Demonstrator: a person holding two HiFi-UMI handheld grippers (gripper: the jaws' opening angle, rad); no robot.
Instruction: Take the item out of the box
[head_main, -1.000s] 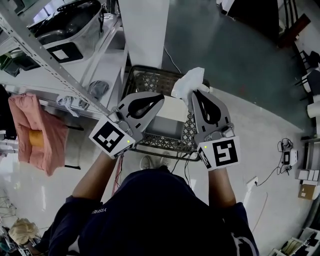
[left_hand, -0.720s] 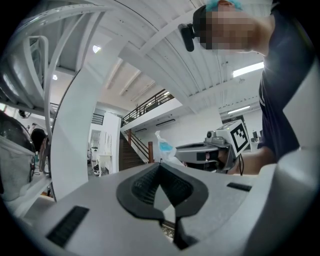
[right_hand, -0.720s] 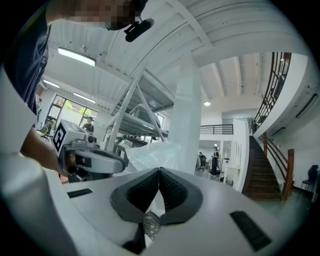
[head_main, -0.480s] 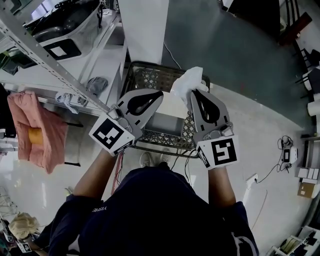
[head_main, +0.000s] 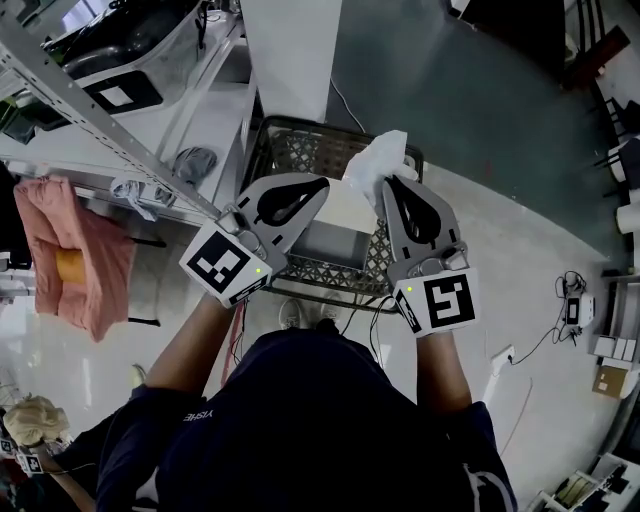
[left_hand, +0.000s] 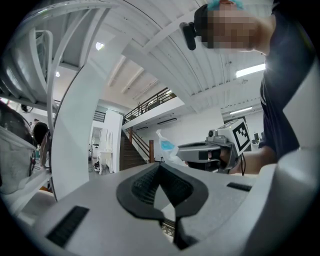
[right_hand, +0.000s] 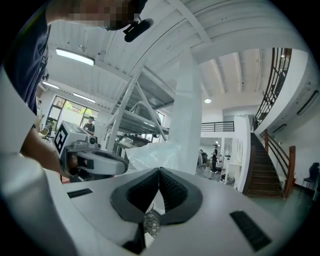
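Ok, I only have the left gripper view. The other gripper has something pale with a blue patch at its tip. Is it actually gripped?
Observer: Yes. The right gripper view shows the right gripper with its fingers closed on a translucent plastic bag.
Operator: Where is that relative to the box?
Observer: In the head view the bag shows over the far right corner of the black wire basket, and the pale box sits inside that basket.
Operator: And my left gripper?
Observer: In the head view the left gripper has its tip over the basket's left half, apart from the bag.
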